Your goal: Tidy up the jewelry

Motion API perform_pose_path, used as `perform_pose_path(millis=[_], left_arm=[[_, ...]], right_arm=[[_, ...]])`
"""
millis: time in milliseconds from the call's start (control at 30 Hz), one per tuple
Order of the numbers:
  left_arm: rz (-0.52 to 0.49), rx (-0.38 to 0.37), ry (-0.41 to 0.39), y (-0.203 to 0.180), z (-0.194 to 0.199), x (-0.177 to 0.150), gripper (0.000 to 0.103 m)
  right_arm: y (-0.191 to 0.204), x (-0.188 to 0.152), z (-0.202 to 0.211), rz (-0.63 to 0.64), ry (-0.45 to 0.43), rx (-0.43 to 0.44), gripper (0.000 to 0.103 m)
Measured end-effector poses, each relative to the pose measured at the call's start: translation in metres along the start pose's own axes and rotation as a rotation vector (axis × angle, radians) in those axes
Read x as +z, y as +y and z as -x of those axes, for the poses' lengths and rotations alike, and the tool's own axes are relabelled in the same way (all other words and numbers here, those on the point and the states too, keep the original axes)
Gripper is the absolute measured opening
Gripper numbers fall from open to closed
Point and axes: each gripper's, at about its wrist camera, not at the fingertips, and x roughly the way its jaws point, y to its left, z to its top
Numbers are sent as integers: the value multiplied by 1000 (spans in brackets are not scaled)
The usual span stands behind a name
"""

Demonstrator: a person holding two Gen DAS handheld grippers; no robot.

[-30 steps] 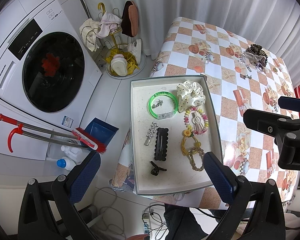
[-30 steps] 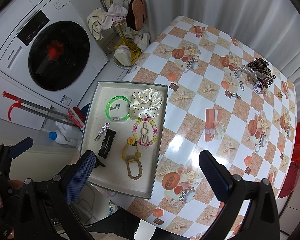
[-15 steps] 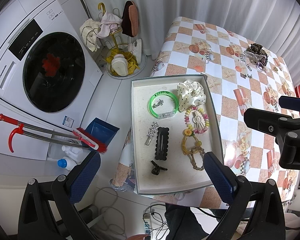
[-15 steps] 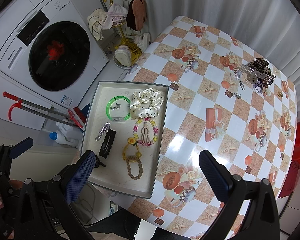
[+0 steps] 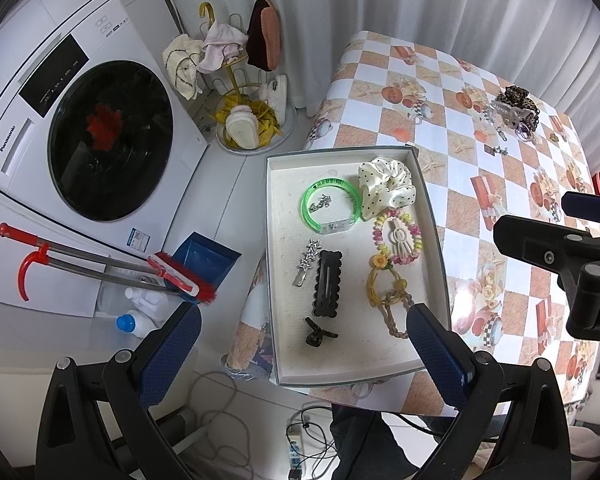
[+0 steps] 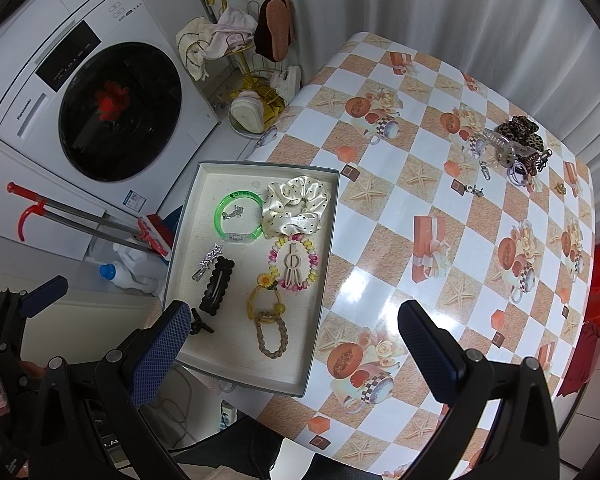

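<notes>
A shallow grey-rimmed tray [image 5: 431, 216] [image 6: 328, 216] lies at the table's left edge. In it are a green bangle [image 5: 330, 205] [image 6: 238, 216], a cream dotted scrunchie [image 5: 386, 186] [image 6: 296, 204], a bead bracelet [image 5: 398, 238], a black clip [image 5: 327, 283] [image 6: 217, 286], a silver star pin [image 5: 306, 266] and a braided band [image 6: 269, 336]. A loose pile of jewelry [image 5: 514, 114] [image 6: 514, 146] with a leopard clip sits at the table's far side. My left gripper [image 5: 300, 350] hovers open high above the tray's near end. My right gripper [image 6: 296, 352] hangs open, holding nothing, over the tray's near right corner.
A checkered oilcloth covers the table [image 6: 440, 240]. On the floor to the left stand a washing machine [image 5: 80, 128], a red brush with blue dustpan [image 5: 192, 268], bottles [image 5: 138, 320] and a gold rack with cloths and slippers [image 5: 240, 92]. White curtains hang behind. Cables lie under the table's near edge.
</notes>
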Motion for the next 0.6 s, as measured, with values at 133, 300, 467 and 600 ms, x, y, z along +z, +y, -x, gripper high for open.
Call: perform_pose_path(millis=[133, 300, 467, 600], left_arm=[[5, 7, 2, 7, -1, -5, 103], [5, 11, 5, 5, -1, -2, 103], [2, 8, -1, 4, -1, -3, 103], [4, 7, 1, 3, -1, -4, 103]], right_arm=[[1, 0, 0, 0, 0, 0, 103], [2, -1, 0, 0, 0, 1, 103], [2, -1, 0, 0, 1, 2, 103], [1, -1, 0, -1, 0, 1, 103]])
